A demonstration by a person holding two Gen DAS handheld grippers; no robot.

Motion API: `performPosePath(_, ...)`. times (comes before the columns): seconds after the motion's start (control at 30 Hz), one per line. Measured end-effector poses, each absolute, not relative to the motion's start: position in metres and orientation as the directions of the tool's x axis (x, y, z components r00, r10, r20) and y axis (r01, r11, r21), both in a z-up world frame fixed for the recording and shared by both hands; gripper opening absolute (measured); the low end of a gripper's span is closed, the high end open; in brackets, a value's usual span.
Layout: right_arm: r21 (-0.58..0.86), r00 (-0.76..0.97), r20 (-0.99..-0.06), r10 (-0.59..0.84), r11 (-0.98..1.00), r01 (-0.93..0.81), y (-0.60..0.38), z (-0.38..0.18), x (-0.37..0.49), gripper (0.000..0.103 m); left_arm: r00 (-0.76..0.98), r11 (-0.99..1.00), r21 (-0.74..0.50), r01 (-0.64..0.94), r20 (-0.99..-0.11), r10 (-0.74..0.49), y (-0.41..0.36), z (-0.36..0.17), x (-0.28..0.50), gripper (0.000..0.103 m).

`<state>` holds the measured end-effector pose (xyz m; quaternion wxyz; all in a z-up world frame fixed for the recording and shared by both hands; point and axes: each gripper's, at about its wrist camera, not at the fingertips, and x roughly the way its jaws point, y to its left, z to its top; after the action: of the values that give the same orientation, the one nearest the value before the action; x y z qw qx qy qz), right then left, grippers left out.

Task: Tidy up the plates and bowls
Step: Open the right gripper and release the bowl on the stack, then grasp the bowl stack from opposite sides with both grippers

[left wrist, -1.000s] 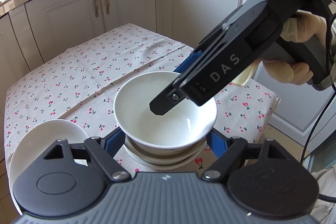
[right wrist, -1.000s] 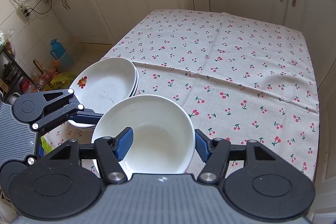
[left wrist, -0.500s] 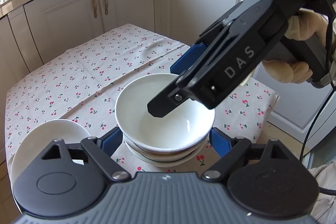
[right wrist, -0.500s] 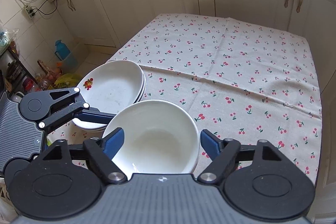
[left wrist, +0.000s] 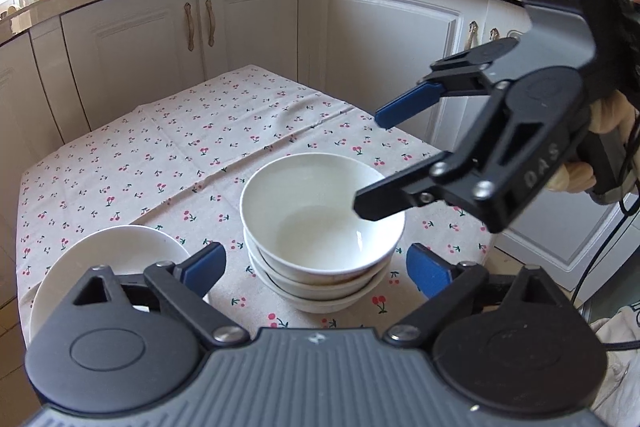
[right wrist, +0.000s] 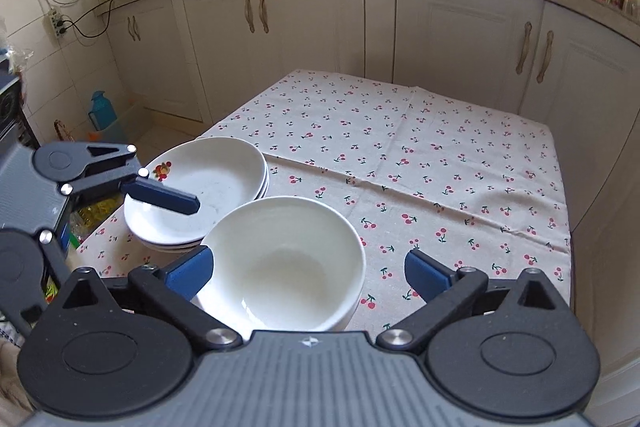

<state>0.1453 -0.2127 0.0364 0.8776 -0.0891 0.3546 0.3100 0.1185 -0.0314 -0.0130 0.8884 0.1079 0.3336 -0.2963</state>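
A stack of white bowls [left wrist: 322, 227] sits low and centre in the left wrist view, on a cherry-print tablecloth [left wrist: 192, 147] covering the bench. The left gripper [left wrist: 316, 265] hangs just in front of it, its blue-padded fingers [left wrist: 206, 261] spreading apart on either side of the stack without touching it. The right gripper [left wrist: 378, 163], held by a gloved hand [left wrist: 612, 115] at the right edge, is above the top bowl's rim, its fingers opening wide with nothing between them. In the right wrist view a stack of white plates [right wrist: 200, 195] rests just left of the bowls, the top one bearing a small fruit motif.
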Motion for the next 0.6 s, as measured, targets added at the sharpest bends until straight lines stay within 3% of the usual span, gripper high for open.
performPosePath(0.27, -0.004, 0.554, -0.678, 0.484, 0.75, -0.661, -0.222, 0.028, 0.117, 0.103, 0.558, 0.782, 0.01, 0.623, -0.707, -0.435, -0.03, -0.034, 0.115, 0.097)
performPosePath(0.6, -0.075, 0.45, -0.776, 0.441, 0.645, -0.761, -0.214, -0.019, 0.128, 0.103, 0.485, 0.693, 0.087, 0.715, -0.776, -0.403, -0.029, -0.049, 0.144, 0.096)
